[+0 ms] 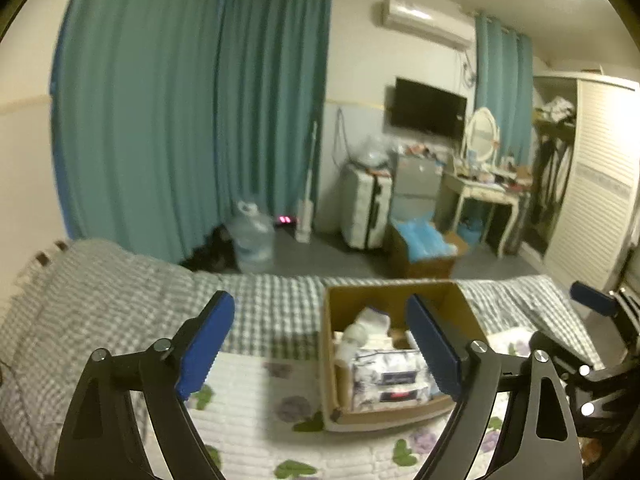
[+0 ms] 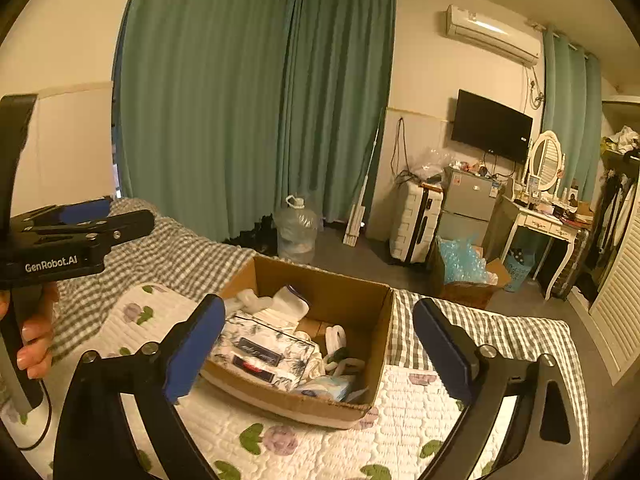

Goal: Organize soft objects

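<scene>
An open cardboard box [image 2: 348,300] sits on the bed's floral quilt. It holds soft things: a leaf-patterned fabric pack [image 2: 264,354], white rolled cloths [image 2: 286,300], a white and dark chain-like soft toy [image 2: 340,354] and a light blue pack [image 2: 330,386]. My right gripper [image 2: 320,352] is open and empty, raised above the near side of the box. My left gripper [image 1: 320,344] is open and empty, above the bed just left of the box [image 1: 404,300]. It also shows from the side at the left of the right wrist view [image 2: 80,220].
The bed has a floral quilt [image 2: 400,440] over a grey checked blanket [image 2: 172,256]. Beyond it stand a water jug [image 2: 297,230], a white suitcase [image 2: 416,220], a small fridge [image 2: 468,204], a box of blue wrap [image 2: 464,270] and a dressing table [image 2: 548,224].
</scene>
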Available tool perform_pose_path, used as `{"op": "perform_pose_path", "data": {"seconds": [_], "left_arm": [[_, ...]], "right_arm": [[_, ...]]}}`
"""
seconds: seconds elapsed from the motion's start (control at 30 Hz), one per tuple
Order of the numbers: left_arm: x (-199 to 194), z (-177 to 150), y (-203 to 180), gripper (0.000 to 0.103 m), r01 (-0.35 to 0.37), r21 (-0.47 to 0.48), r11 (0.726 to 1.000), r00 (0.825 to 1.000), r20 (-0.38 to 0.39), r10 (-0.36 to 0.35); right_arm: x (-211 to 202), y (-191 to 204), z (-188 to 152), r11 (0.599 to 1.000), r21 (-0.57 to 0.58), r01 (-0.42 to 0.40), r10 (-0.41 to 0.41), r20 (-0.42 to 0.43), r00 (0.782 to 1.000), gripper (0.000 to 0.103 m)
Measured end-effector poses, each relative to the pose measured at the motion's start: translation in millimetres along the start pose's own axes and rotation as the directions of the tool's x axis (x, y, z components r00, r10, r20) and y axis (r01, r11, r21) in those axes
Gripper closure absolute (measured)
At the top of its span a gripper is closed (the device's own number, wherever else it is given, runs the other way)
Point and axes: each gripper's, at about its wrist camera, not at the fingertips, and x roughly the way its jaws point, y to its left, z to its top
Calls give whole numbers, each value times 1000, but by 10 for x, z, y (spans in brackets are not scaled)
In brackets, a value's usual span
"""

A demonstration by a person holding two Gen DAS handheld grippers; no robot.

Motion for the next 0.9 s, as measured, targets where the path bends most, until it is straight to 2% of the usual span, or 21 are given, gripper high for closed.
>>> {"op": "perform_pose_path", "data": {"seconds": [0.07,0.2,0.37,0.57,0.77,0.9], "left_arm": [[-135,-37,-1,14,-13,20,1000,1000,25,12],[-325,-117,-25,14,-28,49,998,999,47,26],[-423,-255,-3,14,-37,18,999,999,25,37],[-405,-563,108,14,-25,-10,1000,1000,-13,24],[-251,-899,252,14,-89,-32,996,993,-81,86],[-178,-1023,230,14,-108,1,994,989,-98,108]], "right_arm": [[-139,28,-2,1000,9,-2,2,19,1000,0],[-409,133,-36,1000,-29,4,-2,72,997,0],[-596,211,-164,1000,-30,-8,11,85,996,0],[-468,177,-527,1000,18,-23,23,0,1000,0],[-302,134,-848,999,44,-13,16,-58,998,0],[-222,141,-969,999,42,-4,7,-78,997,0]]}}
